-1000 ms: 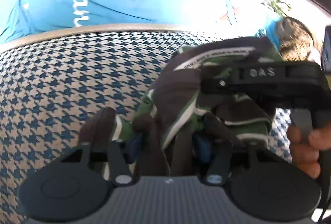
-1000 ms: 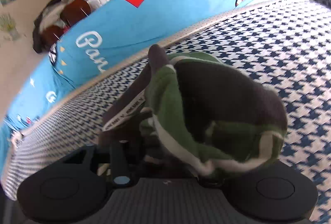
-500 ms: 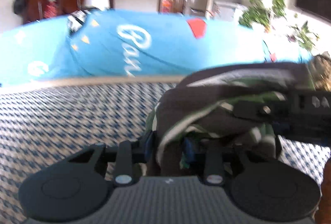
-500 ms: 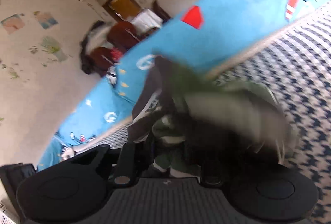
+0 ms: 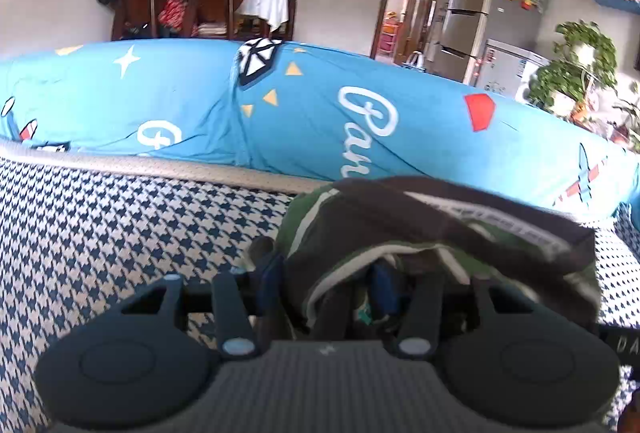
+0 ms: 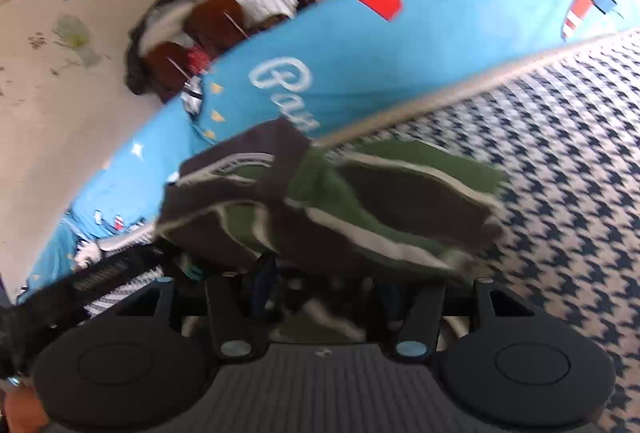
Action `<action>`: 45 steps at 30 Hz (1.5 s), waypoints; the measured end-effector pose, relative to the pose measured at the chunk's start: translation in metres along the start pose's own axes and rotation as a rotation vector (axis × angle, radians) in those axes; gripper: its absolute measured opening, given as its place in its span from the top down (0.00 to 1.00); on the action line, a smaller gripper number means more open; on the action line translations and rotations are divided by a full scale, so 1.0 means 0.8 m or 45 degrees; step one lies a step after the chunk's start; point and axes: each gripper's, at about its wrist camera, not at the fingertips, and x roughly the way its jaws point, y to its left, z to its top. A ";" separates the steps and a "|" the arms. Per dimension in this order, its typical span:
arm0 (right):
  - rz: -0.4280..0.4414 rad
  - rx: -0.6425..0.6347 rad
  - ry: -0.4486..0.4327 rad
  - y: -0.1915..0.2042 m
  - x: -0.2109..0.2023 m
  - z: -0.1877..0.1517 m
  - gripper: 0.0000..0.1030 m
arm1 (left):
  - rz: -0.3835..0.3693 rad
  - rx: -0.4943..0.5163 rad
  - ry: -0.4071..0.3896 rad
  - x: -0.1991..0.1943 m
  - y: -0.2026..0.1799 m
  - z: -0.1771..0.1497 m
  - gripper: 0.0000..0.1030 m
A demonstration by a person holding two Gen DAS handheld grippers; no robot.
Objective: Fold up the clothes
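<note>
While right view blurs, fridge (image 5: 460,29) shows left.

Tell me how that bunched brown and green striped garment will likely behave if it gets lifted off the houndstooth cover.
The brown and green striped garment looks soft and floppy: it is crumpled into folds and would likely sag and unfold. It seems light, bunched loosely over the left gripper and the right gripper, whose jaws are both opening. Against the houndstooth cover it should drag, not slide.
</note>
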 end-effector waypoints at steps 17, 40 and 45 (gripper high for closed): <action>-0.081 0.005 -0.105 -0.027 -0.031 0.012 0.28 | -0.063 -0.096 0.042 0.004 0.025 0.008 0.15; -0.106 0.066 -0.119 -0.033 0.024 0.026 0.71 | -0.203 0.022 0.365 0.095 0.022 -0.013 0.54; -0.049 0.044 -0.203 -0.025 0.017 0.034 0.80 | -0.184 -0.012 0.334 0.091 0.027 -0.007 0.76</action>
